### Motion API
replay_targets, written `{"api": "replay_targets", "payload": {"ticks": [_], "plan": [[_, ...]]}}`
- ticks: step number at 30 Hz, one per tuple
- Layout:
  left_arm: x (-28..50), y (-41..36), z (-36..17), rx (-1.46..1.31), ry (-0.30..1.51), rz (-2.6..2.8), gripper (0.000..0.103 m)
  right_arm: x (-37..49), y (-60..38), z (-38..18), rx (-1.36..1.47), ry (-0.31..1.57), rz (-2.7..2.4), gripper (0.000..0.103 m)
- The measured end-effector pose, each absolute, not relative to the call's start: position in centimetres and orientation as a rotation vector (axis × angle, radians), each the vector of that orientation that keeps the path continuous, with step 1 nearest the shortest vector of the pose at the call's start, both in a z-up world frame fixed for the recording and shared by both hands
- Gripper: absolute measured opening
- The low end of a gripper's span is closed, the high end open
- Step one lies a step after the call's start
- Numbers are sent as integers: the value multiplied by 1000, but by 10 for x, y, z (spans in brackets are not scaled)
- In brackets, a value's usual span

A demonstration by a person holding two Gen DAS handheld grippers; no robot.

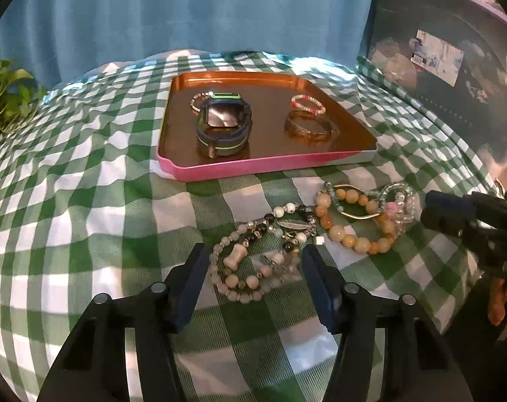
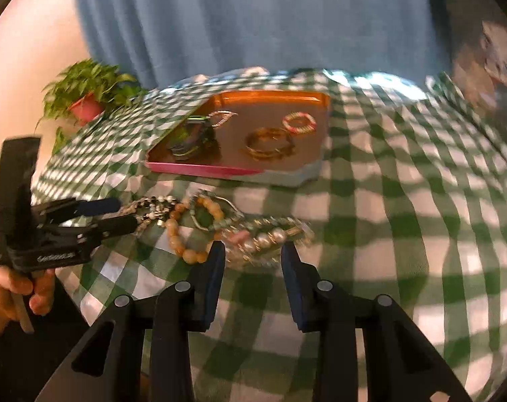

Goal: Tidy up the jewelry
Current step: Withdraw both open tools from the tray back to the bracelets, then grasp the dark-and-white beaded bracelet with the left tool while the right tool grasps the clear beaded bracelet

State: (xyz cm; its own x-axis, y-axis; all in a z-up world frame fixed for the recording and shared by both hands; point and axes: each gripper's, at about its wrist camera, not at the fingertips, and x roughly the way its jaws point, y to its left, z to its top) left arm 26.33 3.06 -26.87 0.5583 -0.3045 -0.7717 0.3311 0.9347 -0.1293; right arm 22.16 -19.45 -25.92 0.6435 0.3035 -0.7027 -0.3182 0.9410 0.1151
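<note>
Bracelets (image 1: 253,261) between part-open left claw (image 1: 255,258), right claw (image 2: 253,251) narrower, astride pearl bracelet (image 2: 270,238)

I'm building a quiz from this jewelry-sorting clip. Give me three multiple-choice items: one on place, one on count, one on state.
1. Where does the watch lie?
A. In the tray
B. On the cloth
C. In the plant pot

2. How many pieces lie in the tray?
A. Two
B. Four
C. Seven

3. How does the left gripper stand?
A. Shut tight, nothing near it
B. Open astride the bone-bead bracelet
C. Holding the watch

Key: 1 A, the watch sits inside the tray's rim. 2 B, there is a watch, a small bead ring, a pink-and-white bracelet and a brown bangle. 3 B, its fingers flank the bracelet with gaps showing.
</note>
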Motion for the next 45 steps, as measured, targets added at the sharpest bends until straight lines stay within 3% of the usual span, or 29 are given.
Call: {"api": "replay_targets", "payload": {"ticks": [4,6,7,8,11,19,29,34,40,45], "plan": [[271,36,-270,16,878,-375,57,231,-171,-270,-97,836,398,29],[271,35,-270,27,866,-369,44,233,-167,-276,-110,853,393,18],[271,35,-270,43,862,-355,28,235,-168,-276,-94,856,396,9],[271,36,-270,35,865,-365,14,236,-169,-277,-83,864,401,6],[269,41,-267,-2,854,-390,9,236,-173,-275,-50,861,410,6],[244,60,-233,-90,711,-415,9,217,-179,-249,-32,728,413,6],[202,63,-201,-162,660,-505,9,180,-195,-206,-24,547,397,6],[192,48,-199,-231,714,-609,9,184,-203,-206,43,590,405,6],[208,29,-258,-140,948,-506,9,197,-201,-249,59,820,372,6],[207,26,-263,-96,969,-477,11,198,-201,-260,9,859,331,7]]}}
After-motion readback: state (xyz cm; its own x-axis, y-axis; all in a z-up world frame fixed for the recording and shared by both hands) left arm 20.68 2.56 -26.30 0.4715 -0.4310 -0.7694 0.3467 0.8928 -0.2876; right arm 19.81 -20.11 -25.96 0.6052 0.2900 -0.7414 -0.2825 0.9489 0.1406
